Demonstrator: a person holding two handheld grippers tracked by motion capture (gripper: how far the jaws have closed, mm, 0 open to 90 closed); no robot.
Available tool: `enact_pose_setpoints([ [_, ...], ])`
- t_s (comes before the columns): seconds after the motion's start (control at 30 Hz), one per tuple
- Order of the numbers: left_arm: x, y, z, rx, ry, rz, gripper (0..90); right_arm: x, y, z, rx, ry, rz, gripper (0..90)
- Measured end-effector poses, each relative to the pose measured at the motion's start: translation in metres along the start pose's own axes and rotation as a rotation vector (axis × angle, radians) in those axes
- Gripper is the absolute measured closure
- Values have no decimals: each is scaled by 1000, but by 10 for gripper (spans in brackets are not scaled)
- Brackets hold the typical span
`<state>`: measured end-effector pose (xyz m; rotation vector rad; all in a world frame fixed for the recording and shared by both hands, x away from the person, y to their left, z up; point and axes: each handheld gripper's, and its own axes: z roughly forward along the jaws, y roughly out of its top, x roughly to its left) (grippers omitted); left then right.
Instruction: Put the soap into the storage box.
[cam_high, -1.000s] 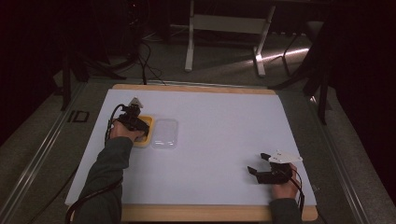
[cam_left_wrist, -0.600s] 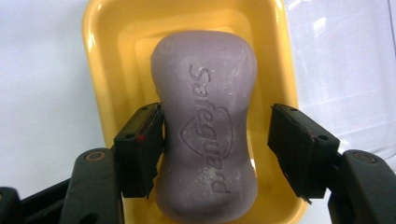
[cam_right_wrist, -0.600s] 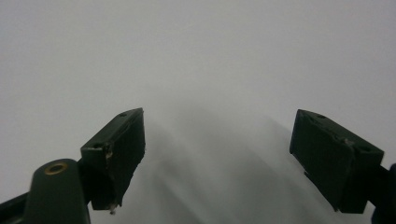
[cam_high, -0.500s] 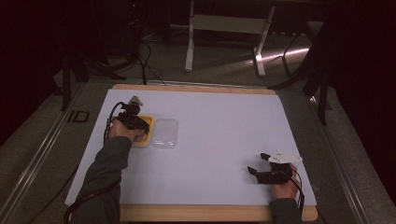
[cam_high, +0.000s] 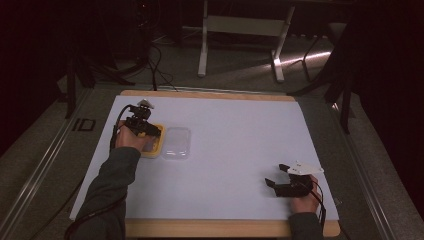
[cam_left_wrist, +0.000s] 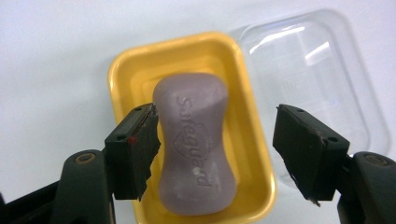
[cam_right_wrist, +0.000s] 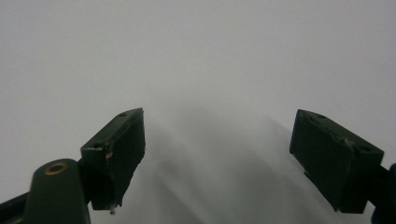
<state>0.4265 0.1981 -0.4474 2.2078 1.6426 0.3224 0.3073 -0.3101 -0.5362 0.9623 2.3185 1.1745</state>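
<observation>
On the white bench (cam_high: 235, 150), my left tongs (cam_left_wrist: 217, 140) have just been opening off the purple soap bar (cam_left_wrist: 194, 149), now lying released in the yellow dish (cam_left_wrist: 123, 74) beside the clear lid (cam_left_wrist: 313, 65); right tongs (cam_high: 275, 176) idle, apart.

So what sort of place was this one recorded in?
Probably a lab or studio set up for recording, not a home: a table covered with a white sheet in a dark room, cables across the floor, equipment stands behind. On it lie a yellow soap dish and a clear lid.
</observation>
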Motion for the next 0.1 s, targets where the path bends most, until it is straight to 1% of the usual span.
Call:
enact_pose_setpoints([
  [0.07,-5,-2,-4,-35,-5,23,314,0,0,0,1,2,2,178],
  [0.1,-5,-2,-4,-35,-5,23,311,0,0,0,2,2,3,178],
])
